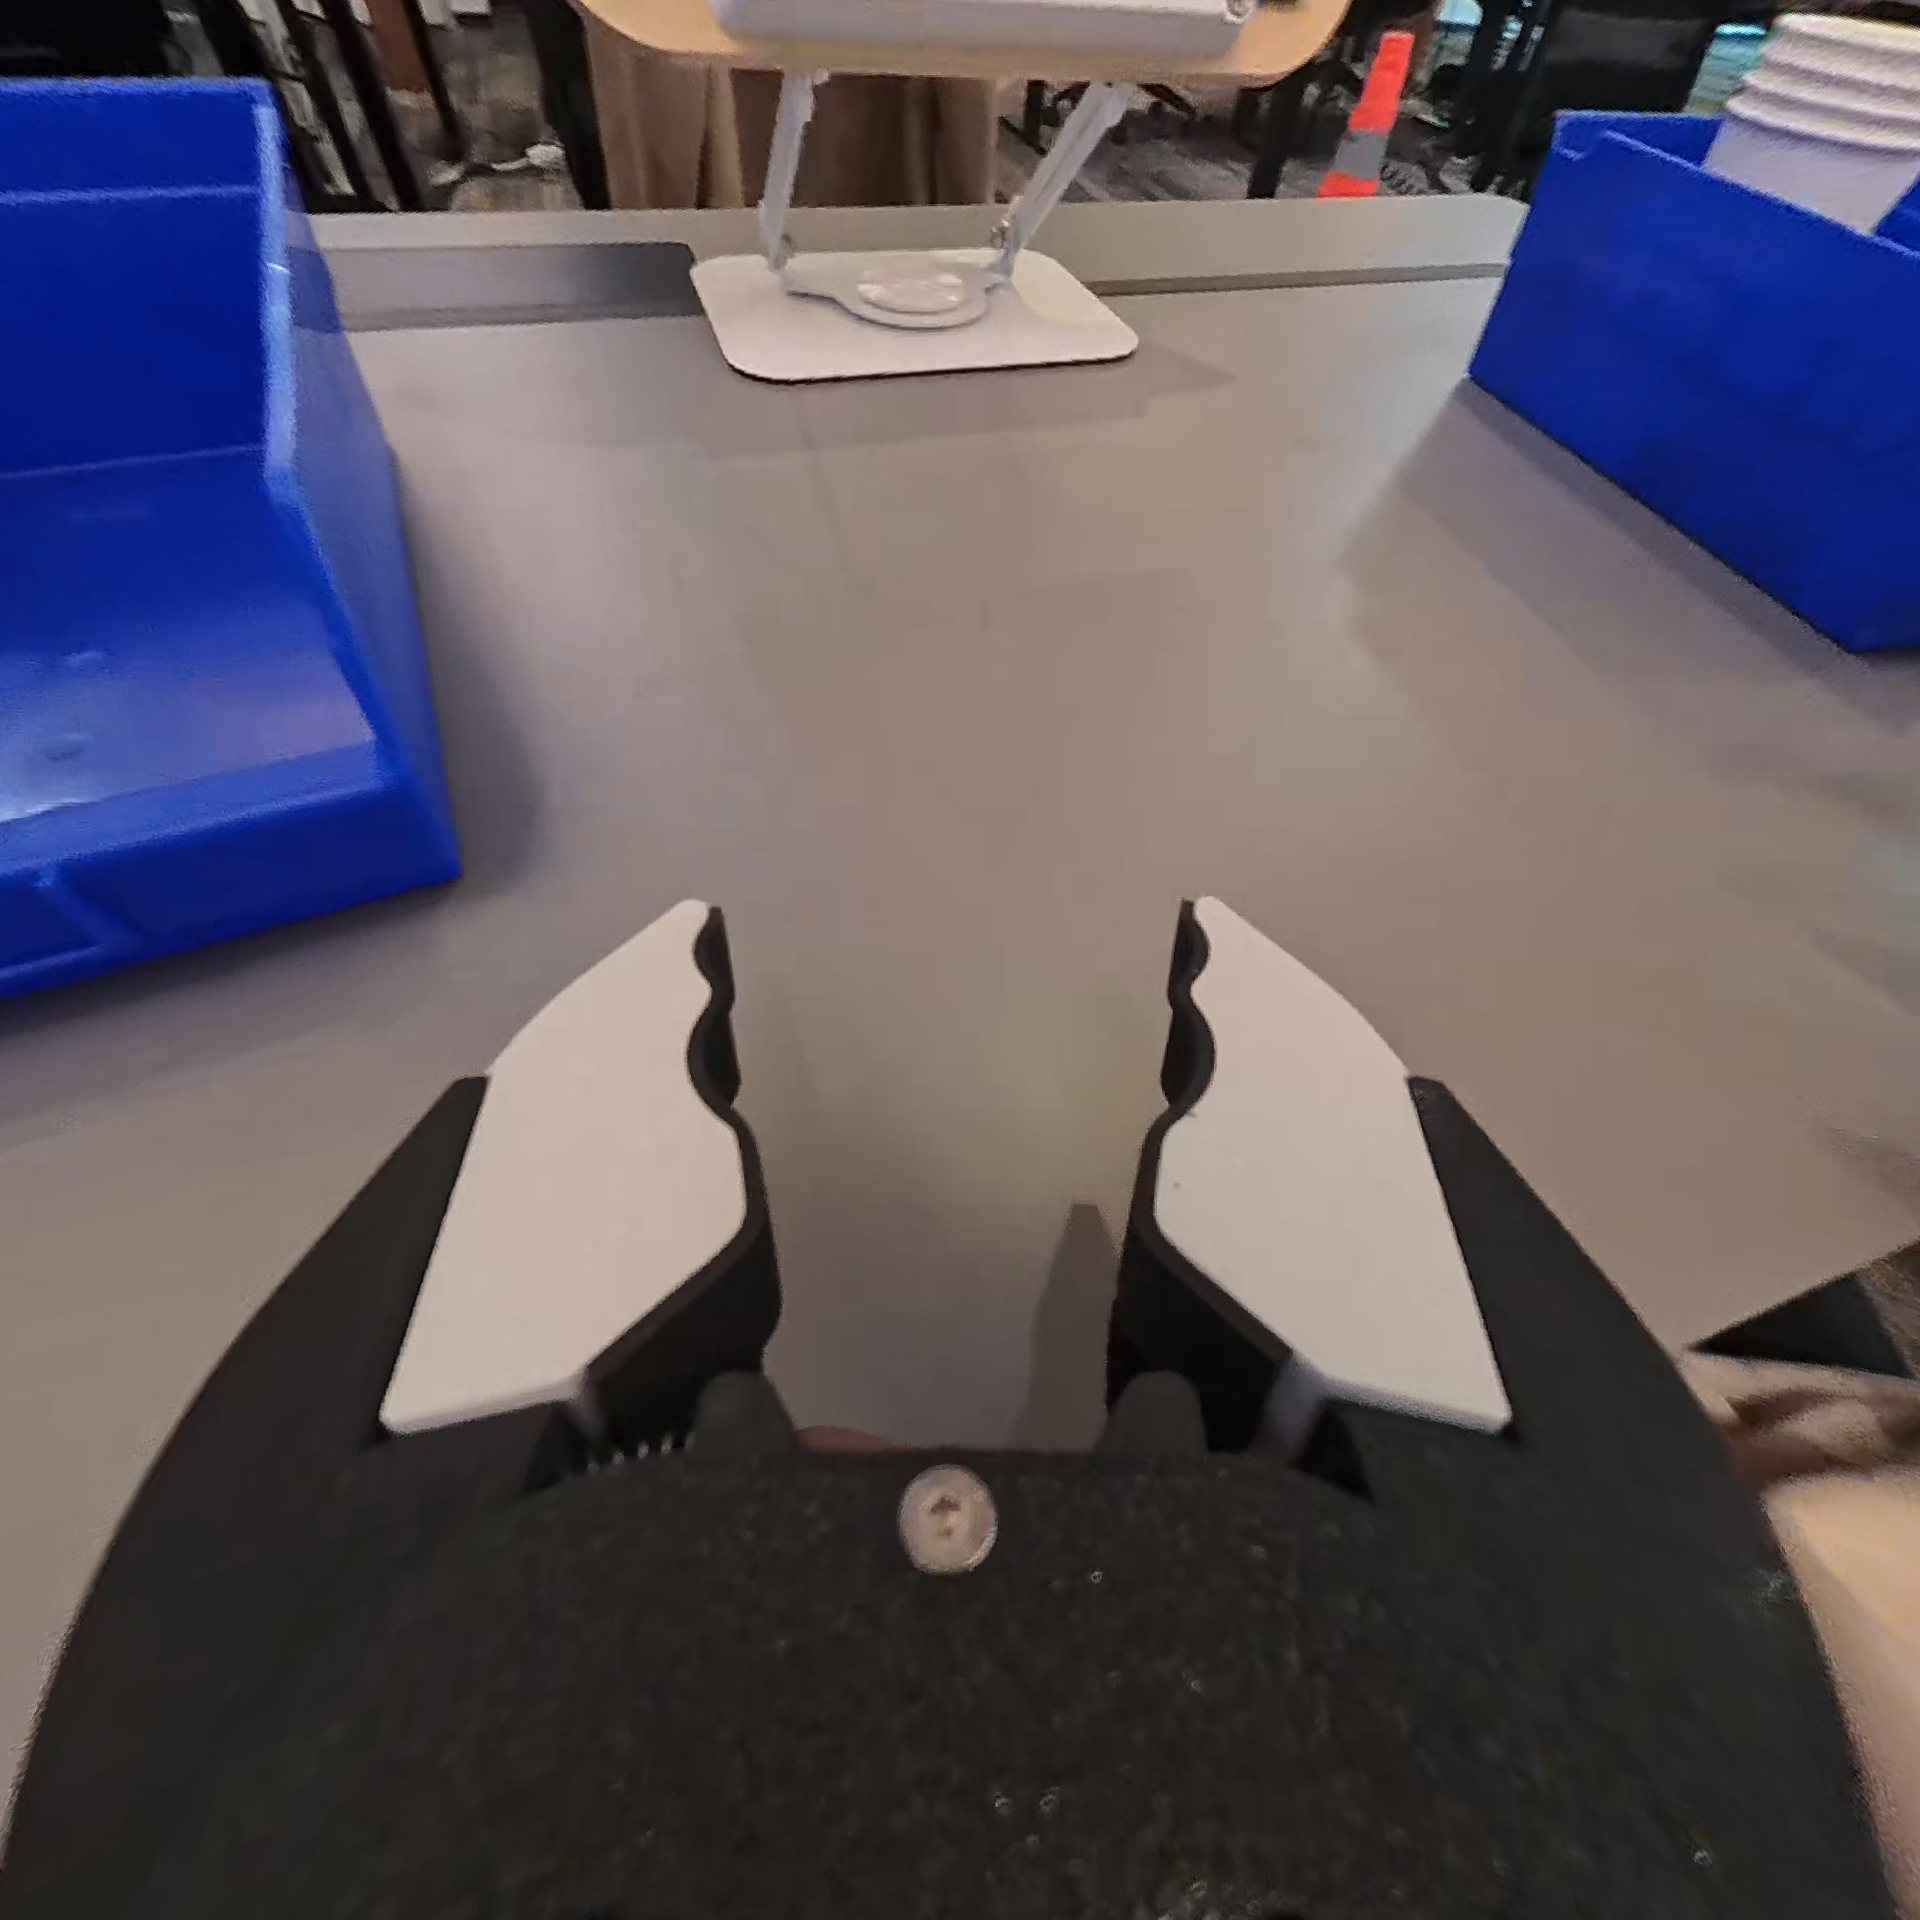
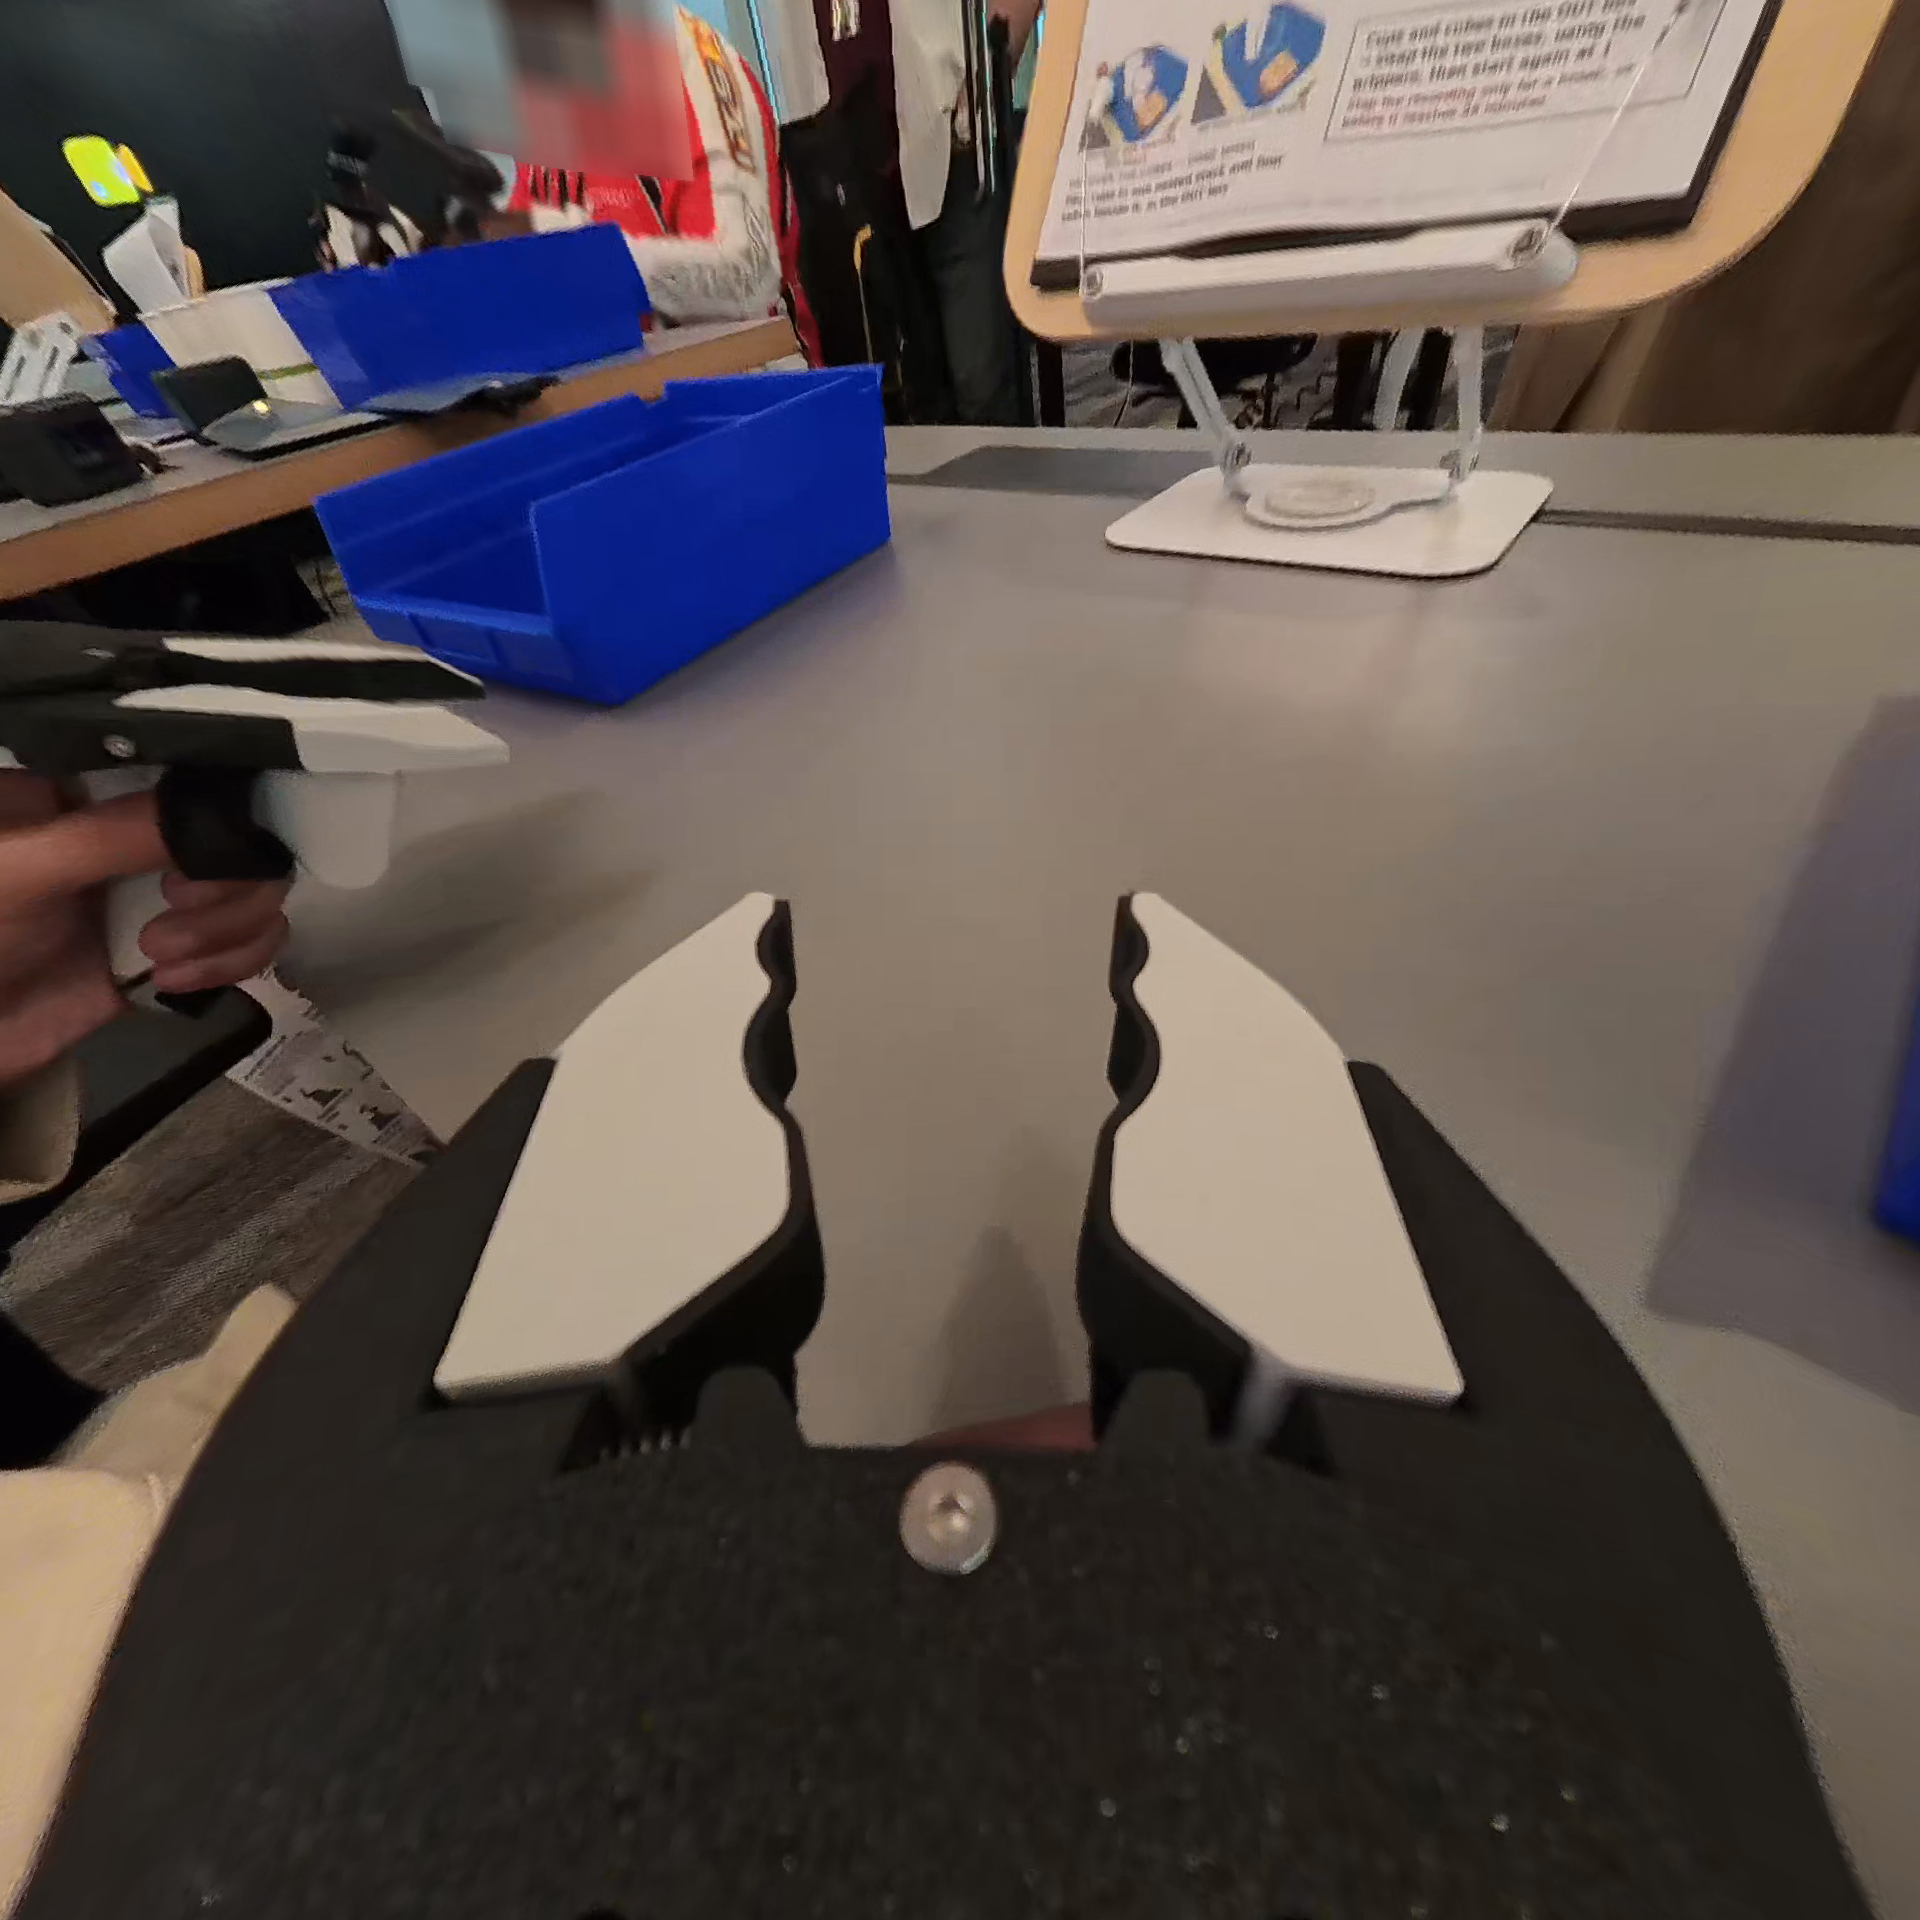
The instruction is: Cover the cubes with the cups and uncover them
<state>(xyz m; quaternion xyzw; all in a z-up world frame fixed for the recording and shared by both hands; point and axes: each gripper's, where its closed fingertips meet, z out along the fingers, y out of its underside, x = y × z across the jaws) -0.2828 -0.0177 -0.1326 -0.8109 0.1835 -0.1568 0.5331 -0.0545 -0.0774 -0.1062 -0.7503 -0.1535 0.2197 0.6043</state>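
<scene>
My left gripper (image 1: 954, 914) is open and empty, held above the bare grey table (image 1: 935, 675). My right gripper (image 2: 954, 909) is open and empty, also above the grey table (image 2: 1039, 727). A stack of white cups (image 1: 1813, 114) stands in the blue bin (image 1: 1704, 416) at the far right of the left wrist view. No cubes show in either view. In the right wrist view the left gripper (image 2: 457, 707) shows at the left edge, held by a hand (image 2: 73, 914).
An empty-looking blue bin (image 1: 208, 623) sits at the table's left; it also shows in the right wrist view (image 2: 623, 551). A white stand (image 1: 914, 312) holding an instruction board (image 2: 1403, 156) is at the table's far edge. A blue edge (image 2: 1901, 1143) shows at far right.
</scene>
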